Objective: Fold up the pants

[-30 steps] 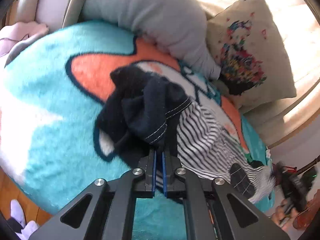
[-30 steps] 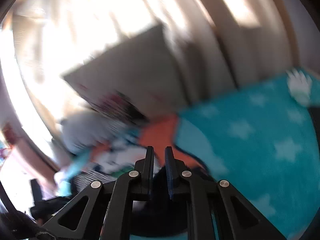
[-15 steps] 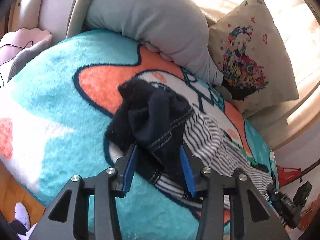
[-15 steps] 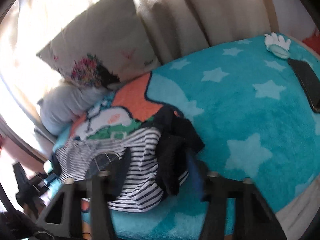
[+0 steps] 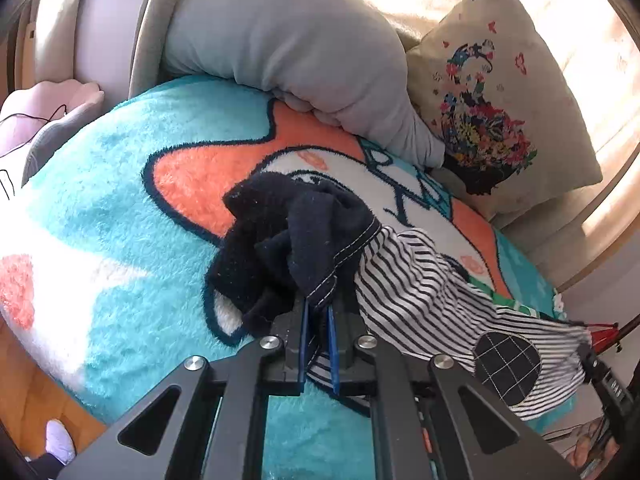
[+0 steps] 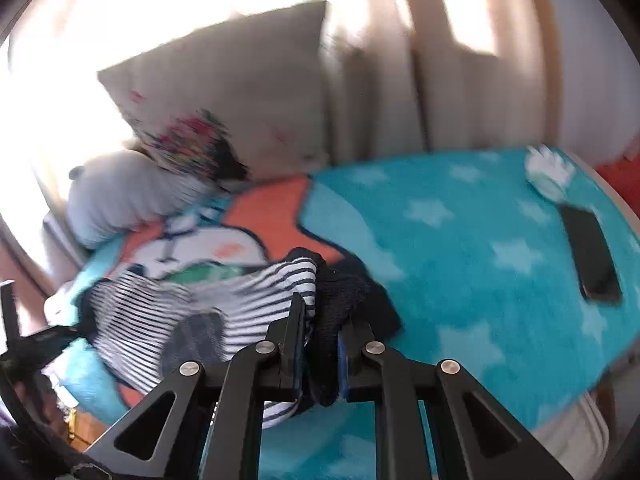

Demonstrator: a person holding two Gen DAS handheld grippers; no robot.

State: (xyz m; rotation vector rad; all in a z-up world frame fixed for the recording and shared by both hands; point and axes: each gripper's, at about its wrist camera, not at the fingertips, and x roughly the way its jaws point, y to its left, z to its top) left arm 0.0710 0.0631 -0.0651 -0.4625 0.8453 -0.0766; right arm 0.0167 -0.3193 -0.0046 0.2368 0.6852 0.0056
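The pants point(image 5: 420, 292) are black-and-white striped with dark navy cuffs point(image 5: 288, 240) and a checked knee patch point(image 5: 506, 368). They lie bunched on a teal, orange and white fleece blanket point(image 5: 120, 208). My left gripper point(image 5: 318, 320) is shut on the stitched edge of the navy cuff. In the right wrist view my right gripper point(image 6: 318, 344) is shut on a thick fold of the navy cuff point(image 6: 340, 296), with the striped leg point(image 6: 160, 312) trailing to the left. That view is blurred.
A grey bolster point(image 5: 288, 48) and a beige pillow with a flower print point(image 5: 492, 92) lie at the back of the bed. A black phone point(image 6: 588, 256) and a white object point(image 6: 548, 172) lie on the blanket at the right. Wooden floor point(image 5: 24, 400) shows below the bed's edge.
Both grippers were open around the bunched pants half a second ago. Both have since shut on the navy cuff. The right view has swung and blurred.
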